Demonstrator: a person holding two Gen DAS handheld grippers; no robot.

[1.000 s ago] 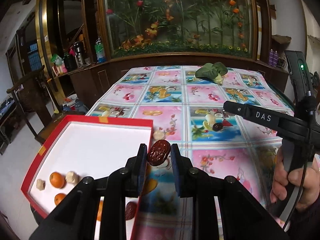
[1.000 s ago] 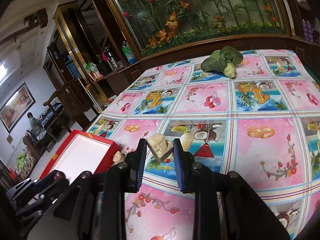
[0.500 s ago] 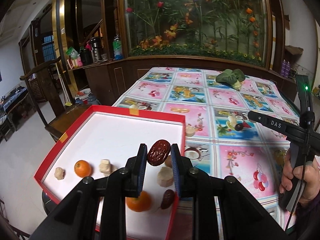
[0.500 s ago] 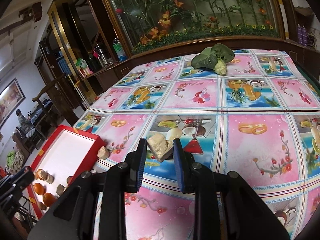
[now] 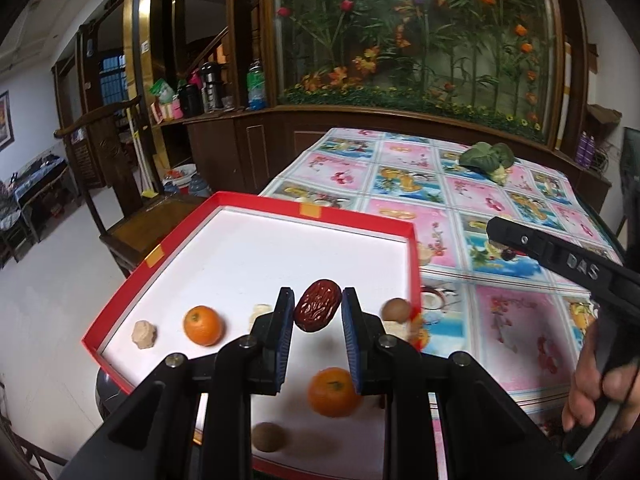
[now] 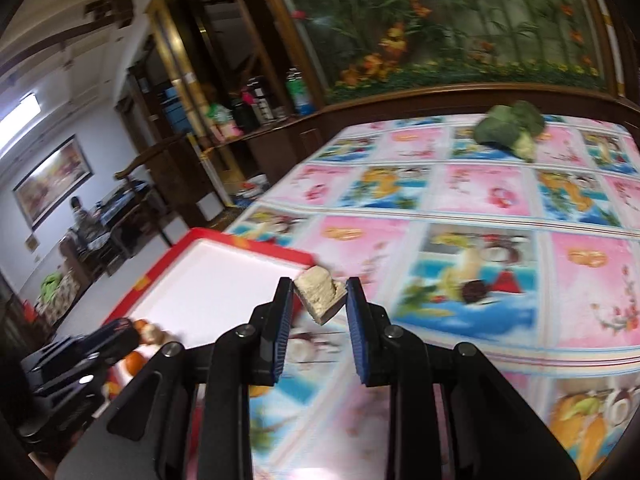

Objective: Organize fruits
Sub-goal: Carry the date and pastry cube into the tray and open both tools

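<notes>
My left gripper (image 5: 318,312) is shut on a wrinkled dark red date (image 5: 318,310), held above the white floor of the red-rimmed box (image 5: 256,200). In the box lie two oranges (image 5: 202,325) (image 5: 333,392), pale chunks (image 5: 143,333) and brown round fruits (image 5: 396,309) (image 5: 268,437). My right gripper (image 6: 320,300) is shut on a pale beige chunk (image 6: 320,293), just right of the box's far corner (image 6: 276,254) over the tablecloth. In the left wrist view the right gripper (image 5: 560,258) shows at the right, with a hand (image 5: 588,384) on its handle.
The table (image 5: 516,312) wears a pink and blue picture cloth. A leafy green vegetable (image 5: 486,160) (image 6: 512,124) lies at its far end. A small dark fruit (image 6: 474,290) rests on the cloth. A wooden chair (image 5: 120,184) and cabinets stand to the left.
My left gripper has carried the date leftward from the tablecloth to over the box. My right gripper has swung left with the chunk toward the box's corner; that view is now blurred.
</notes>
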